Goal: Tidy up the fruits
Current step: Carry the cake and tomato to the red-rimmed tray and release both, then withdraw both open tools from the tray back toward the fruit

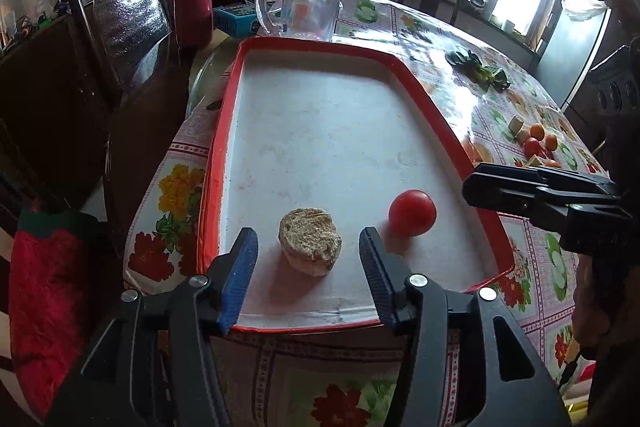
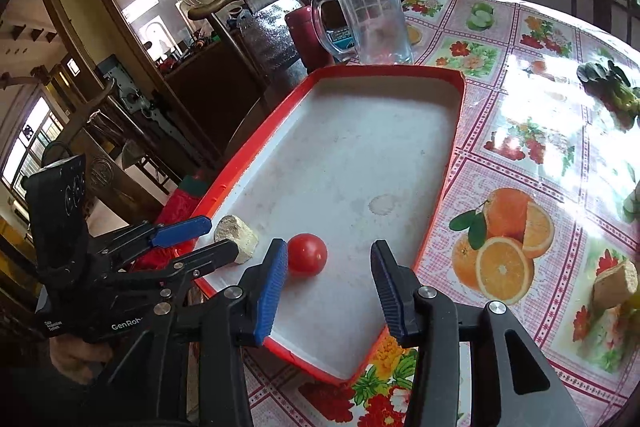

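On the red-rimmed tray (image 1: 224, 131), near its front edge, lie a tan round chunk (image 1: 310, 241) and a tomato (image 1: 412, 213). The left gripper (image 1: 308, 247) and the right gripper (image 2: 328, 259) both have fingers apart, pressing on nothing.

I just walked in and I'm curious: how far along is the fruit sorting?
Barely begun. Done: a red tomato and a beige round chunk already lie in the red-rimmed tray. In hand: nothing; the left gripper and right gripper both stand open over the tray, pads clear of both pieces. Left: the small orange and red fruits and beige pieces still on the tablecloth.
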Demonstrator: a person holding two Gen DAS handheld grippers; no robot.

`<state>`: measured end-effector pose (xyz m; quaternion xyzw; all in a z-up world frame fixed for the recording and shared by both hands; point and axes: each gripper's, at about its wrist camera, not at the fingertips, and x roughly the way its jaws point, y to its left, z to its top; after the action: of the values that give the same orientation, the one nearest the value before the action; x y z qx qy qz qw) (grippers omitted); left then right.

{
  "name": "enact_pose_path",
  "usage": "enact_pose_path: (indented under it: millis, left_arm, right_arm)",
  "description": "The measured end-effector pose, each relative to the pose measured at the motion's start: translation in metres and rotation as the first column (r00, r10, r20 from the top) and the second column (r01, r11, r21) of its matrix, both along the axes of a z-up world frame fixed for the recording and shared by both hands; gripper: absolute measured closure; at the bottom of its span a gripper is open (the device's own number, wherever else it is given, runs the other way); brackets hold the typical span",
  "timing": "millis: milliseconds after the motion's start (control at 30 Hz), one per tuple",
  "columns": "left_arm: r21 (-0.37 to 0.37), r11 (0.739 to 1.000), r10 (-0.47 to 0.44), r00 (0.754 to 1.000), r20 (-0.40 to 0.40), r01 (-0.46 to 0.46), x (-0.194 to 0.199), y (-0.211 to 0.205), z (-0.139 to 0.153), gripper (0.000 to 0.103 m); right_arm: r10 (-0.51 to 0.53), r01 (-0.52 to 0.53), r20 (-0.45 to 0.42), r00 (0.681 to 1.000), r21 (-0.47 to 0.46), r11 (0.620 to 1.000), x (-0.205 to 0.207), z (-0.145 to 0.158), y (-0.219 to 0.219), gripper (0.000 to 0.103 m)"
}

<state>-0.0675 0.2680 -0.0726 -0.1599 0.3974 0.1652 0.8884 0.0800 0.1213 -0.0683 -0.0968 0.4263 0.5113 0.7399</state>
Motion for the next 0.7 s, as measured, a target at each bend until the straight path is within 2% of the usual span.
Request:
enact_pose_path:
  millis: [700]
  left_arm:
    - [-0.008, 0.999, -0.039, 0.996, 0.076, 0.040, -0.010, -0.026, 0.026, 0.051]
  right_arm:
    - [-0.154, 0.153, 0.016, 0.988, 0.041, 0.987, -0.004, 0.020, -0.096, 0.056]
